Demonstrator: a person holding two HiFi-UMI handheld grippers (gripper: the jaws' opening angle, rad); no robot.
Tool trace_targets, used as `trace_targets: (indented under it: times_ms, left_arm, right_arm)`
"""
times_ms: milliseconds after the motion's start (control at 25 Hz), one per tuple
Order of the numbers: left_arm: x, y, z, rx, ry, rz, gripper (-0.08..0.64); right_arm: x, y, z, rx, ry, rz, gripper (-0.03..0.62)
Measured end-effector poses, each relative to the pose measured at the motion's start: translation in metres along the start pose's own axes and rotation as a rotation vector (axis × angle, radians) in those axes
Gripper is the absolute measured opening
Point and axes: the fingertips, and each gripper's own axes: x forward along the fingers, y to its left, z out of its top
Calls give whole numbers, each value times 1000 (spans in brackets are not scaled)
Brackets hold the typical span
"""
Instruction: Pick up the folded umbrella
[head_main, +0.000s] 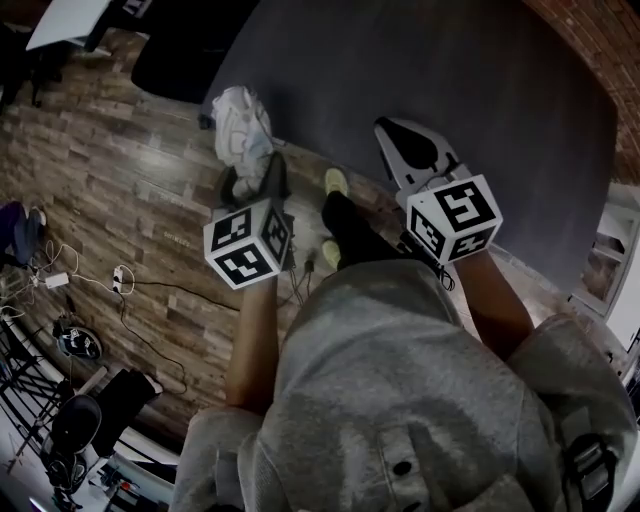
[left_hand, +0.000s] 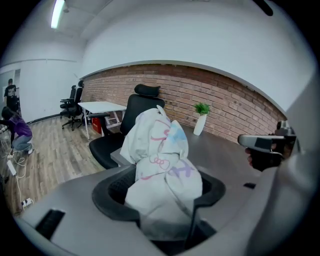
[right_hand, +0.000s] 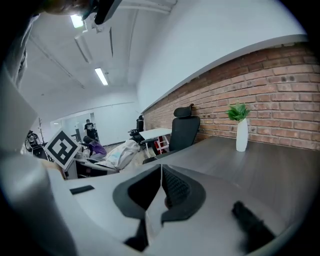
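The folded umbrella (left_hand: 160, 160), white cloth with pink, blue and purple prints, stands bunched between the dark pads of my left gripper (left_hand: 159, 195), which is shut on its lower part. In the head view the umbrella (head_main: 243, 125) sticks out past the left gripper (head_main: 255, 180), held over the wooden floor at the table's edge. My right gripper (head_main: 398, 140) hovers over the dark table with its jaws together and nothing in them. In the right gripper view the pads (right_hand: 172, 187) meet in a thin line, and the umbrella (right_hand: 120, 152) shows far left.
A dark grey table (head_main: 460, 70) fills the upper head view. A black office chair (left_hand: 137, 112) stands at its edge, and a white vase with a green plant (right_hand: 241, 132) sits by the brick wall. Cables (head_main: 120, 285) lie on the floor. People are far back.
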Motion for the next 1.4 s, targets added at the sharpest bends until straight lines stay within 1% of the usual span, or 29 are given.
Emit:
trace_targets:
  times_ms: [280, 480, 800, 1040, 1400]
  left_arm:
    - [-57, -6, -1, -7, -73, -13, 285]
    - [-97, -24, 2, 3, -120, -28, 285]
    - [-167, -35, -29, 17, -187, -40, 285]
    - [-196, -37, -27, 16, -220, -46, 285]
    - [-229, -46, -36, 17, -250, -78, 285]
  right_arm:
    - [-30, 29, 8, -39, -51, 8, 25]
    - [-61, 40, 16, -46, -82, 4, 25]
    - [-115, 82, -1, -74, -137, 10, 25]
    - [-130, 93, 4, -87, -155, 7, 25]
    - [-156, 108, -5, -103, -151, -11, 25]
